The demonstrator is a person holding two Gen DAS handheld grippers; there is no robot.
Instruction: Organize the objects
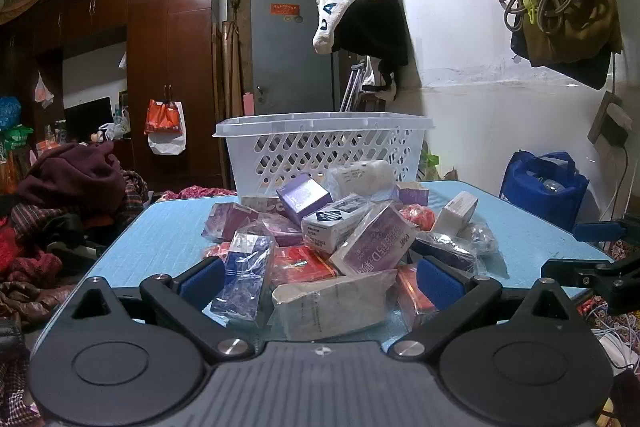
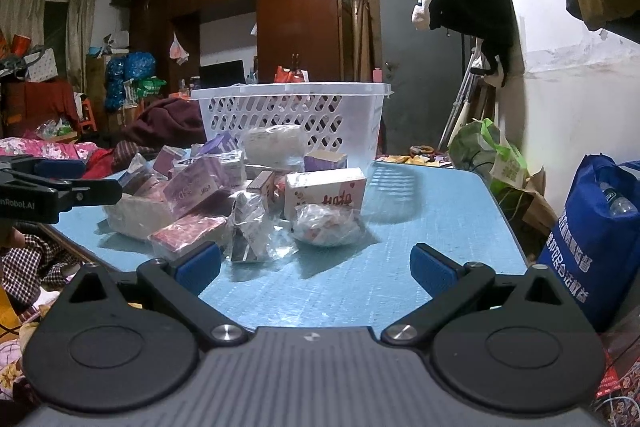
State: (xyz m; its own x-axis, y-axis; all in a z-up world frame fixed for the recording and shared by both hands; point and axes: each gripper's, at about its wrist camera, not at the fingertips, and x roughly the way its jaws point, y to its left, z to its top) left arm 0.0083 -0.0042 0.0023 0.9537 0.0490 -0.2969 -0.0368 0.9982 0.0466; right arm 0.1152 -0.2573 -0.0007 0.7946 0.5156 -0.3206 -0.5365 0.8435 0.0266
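Both pairs of jaws are standing wide and gripping nothing. The left gripper [image 1: 320,279] is hovering low at the near edge of the heap of packets [image 1: 340,243], probably lining up a first pick; the right gripper [image 2: 316,269] is waiting over bare blue table [image 2: 440,211], beside the heap. The heap is sitting mid-table: purple and red boxes, a white box, crinkled clear bags, all loosely tumbled. Behind it the white slotted basket [image 1: 324,143] is standing upright, likely the destination

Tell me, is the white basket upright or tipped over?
Upright. The white basket stands on the blue table with its rim level and on top, behind the pile of boxes.
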